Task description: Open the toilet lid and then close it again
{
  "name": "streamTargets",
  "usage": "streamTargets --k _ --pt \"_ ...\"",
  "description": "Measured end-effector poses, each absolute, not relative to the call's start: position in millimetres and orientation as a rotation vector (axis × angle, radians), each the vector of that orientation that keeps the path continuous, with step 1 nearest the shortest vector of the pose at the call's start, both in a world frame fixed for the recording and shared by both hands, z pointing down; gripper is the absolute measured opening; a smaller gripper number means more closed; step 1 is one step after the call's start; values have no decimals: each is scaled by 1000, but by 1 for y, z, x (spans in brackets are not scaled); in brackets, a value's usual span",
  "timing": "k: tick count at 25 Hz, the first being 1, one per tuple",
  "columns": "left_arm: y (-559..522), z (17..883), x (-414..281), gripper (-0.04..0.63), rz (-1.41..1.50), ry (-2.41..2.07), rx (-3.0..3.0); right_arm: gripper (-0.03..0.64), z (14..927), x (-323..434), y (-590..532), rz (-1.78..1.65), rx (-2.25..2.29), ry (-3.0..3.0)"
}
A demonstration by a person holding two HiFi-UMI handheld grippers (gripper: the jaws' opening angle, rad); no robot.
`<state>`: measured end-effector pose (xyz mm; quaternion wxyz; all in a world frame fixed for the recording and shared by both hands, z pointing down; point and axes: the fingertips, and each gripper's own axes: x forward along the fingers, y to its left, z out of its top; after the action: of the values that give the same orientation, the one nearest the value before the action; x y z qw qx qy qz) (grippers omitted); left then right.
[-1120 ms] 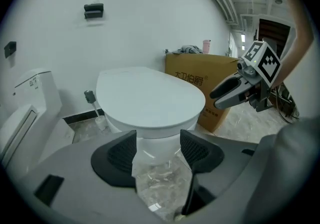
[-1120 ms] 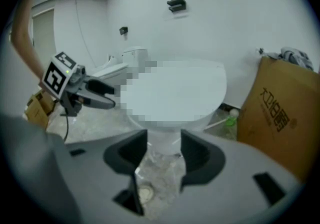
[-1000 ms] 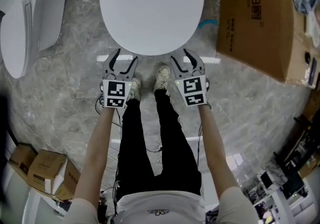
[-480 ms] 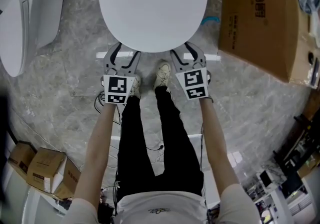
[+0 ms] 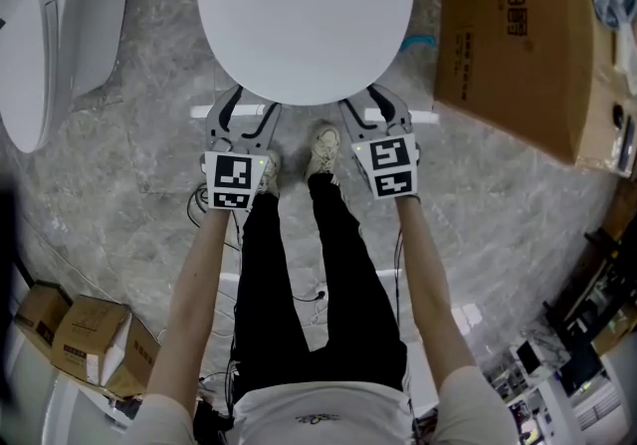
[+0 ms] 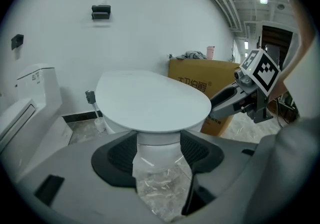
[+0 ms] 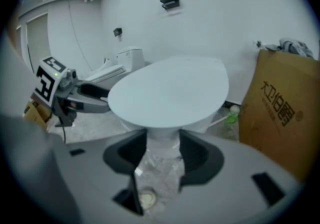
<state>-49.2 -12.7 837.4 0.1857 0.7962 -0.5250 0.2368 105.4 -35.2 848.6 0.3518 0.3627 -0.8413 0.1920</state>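
Observation:
The toilet's white oval lid (image 5: 304,10) lies flat and closed on the bowl, straight ahead of me. My left gripper (image 5: 249,112) is open at the lid's front left rim, its fingertips just under the edge. My right gripper (image 5: 368,111) is open at the front right rim in the same way. In the left gripper view the lid (image 6: 150,100) spreads just above the open left gripper (image 6: 159,150), with the bowl's pedestal seen between the jaws. The right gripper view shows the lid (image 7: 170,92) above the open right gripper (image 7: 162,153). Neither gripper holds anything.
A large cardboard box (image 5: 518,35) stands close to the toilet's right. A second white toilet (image 5: 40,35) sits at the left. Small cartons (image 5: 85,338) lie at the lower left. My shoes (image 5: 323,149) stand just before the bowl. A toilet brush (image 6: 90,98) stands behind.
Both grippers moved a little forward, toward the lid's front rim, during the first half second. Since then they have held still. The lid has not moved.

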Motion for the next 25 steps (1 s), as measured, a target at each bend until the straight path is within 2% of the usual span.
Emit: streamTargets --k 10,25 --pt "-17 783 -46 285 549 -1511 2269 219 796 108 -39 484 929 -2224" --pt "-63 613 -54 299 372 -1461 2308 232 628 106 -86 591 887 -2351"
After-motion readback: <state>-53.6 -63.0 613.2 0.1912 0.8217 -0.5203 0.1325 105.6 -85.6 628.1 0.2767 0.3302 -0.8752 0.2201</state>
